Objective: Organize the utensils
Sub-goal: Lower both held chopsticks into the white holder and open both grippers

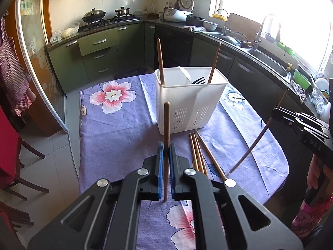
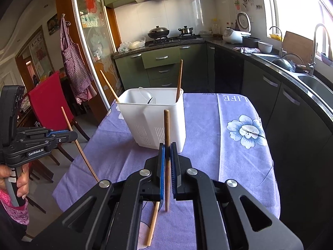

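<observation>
On a floral purple tablecloth (image 1: pixel 116 137) in a green-cabinet kitchen, each hand-held gripper (image 1: pixel 165 152) (image 2: pixel 167 152) pinching one chopstick (image 1: pixel 166 125) (image 2: pixel 167 129)

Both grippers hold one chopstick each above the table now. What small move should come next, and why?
Probably carry the left gripper forward over the white holder and lower its chopstick into a compartment. Each gripper, the right gripper too, is shut on an upright chopstick clear of the cloth; the holder already stands two chopsticks, and loose ones remain on the table.
</observation>
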Demonstrator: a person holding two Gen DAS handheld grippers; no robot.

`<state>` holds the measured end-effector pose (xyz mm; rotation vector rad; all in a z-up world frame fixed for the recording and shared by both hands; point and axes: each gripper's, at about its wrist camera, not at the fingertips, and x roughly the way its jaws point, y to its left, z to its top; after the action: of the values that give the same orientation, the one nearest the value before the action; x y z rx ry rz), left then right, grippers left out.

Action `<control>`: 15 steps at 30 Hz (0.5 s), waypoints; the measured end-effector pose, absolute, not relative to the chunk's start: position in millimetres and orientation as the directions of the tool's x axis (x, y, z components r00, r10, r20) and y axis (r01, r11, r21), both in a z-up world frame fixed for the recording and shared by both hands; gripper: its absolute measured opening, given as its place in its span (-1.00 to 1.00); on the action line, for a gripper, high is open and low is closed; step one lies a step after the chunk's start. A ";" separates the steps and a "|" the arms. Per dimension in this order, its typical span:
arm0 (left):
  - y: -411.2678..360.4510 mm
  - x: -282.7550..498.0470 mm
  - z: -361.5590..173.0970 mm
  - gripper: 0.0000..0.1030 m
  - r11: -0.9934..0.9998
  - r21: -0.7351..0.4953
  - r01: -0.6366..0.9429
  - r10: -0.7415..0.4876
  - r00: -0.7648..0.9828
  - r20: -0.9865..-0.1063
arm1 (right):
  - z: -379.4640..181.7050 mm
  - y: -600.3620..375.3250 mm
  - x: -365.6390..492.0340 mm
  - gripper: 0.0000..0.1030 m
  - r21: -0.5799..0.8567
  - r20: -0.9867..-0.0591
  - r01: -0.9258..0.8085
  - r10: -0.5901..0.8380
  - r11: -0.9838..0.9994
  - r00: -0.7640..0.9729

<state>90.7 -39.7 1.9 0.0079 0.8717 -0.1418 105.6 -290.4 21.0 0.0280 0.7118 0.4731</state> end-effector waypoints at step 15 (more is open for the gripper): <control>-56.6 111.5 54.0 -0.89 0.982 -0.049 0.184 -0.162 0.675 -0.720 | 86.5 -277.0 120.7 -0.88 0.149 -0.547 -0.451 0.454 0.880 0.703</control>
<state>111.5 -56.6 54.0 0.0282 0.8070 -0.1945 120.7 -277.0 86.5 0.0040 0.6094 0.5034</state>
